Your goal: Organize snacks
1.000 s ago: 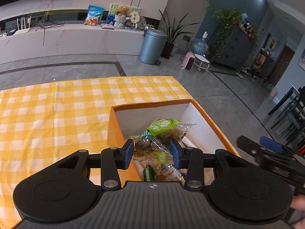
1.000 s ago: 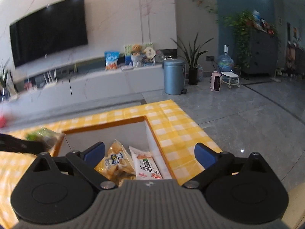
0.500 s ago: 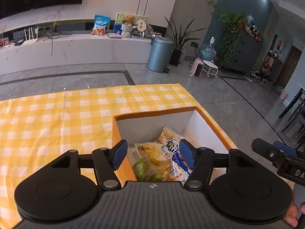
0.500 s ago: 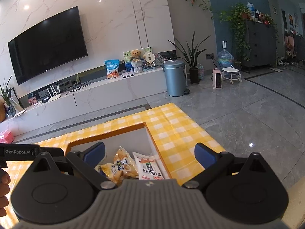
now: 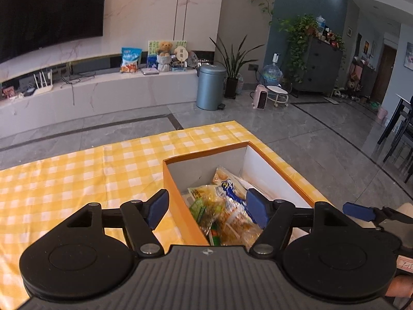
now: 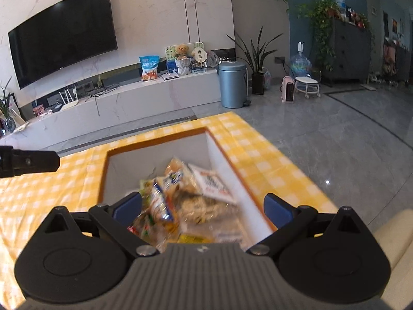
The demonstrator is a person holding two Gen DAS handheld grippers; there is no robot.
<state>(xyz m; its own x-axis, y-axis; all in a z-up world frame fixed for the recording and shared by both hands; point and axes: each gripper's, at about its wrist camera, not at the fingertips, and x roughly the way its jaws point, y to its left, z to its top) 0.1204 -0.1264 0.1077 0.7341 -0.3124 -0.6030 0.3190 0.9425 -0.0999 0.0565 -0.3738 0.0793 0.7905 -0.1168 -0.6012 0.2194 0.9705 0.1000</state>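
Surface: tabletop under a yellow-and-white checked cloth (image 5: 85, 170); cloth lies flat, a few soft creases, bare of objects to the left of the box.
Box: orange-rimmed open box (image 5: 273, 166), white inside, standing at the tabletop's right side, its far right corner close to the cloth's far right corner; a narrow strip of cloth shows along its right wall in the right wrist view.
Snacks: heap of snack packets (image 5: 227, 206) inside the box, filling its near half; yellow, green and blue-printed wrappers, plus a white packet with red print (image 6: 213, 184) leaning toward the right wall. Far end of the box floor bare.
Left gripper: left gripper (image 5: 207, 208) above the box's left wall, jaws opening, already fairly wide; nothing pressed by the blue pads (image 5: 158, 208), packets lie below them.
Right gripper: right gripper (image 6: 202, 210) over the box's near end, jaws spread wide, holding nothing; packets below look motion-blurred.
Room: grey tiled floor (image 5: 296, 129); long white marble console (image 6: 134, 98) under a wall television (image 6: 64, 35); blue-grey bin (image 6: 232, 84), potted plant, water bottle, dark cabinet beyond.
Edges and open room: far tabletop edge and right edge drop straight to open floor; wide clear cloth left of the box; dark chairs (image 5: 401, 129) at far right, well apart.
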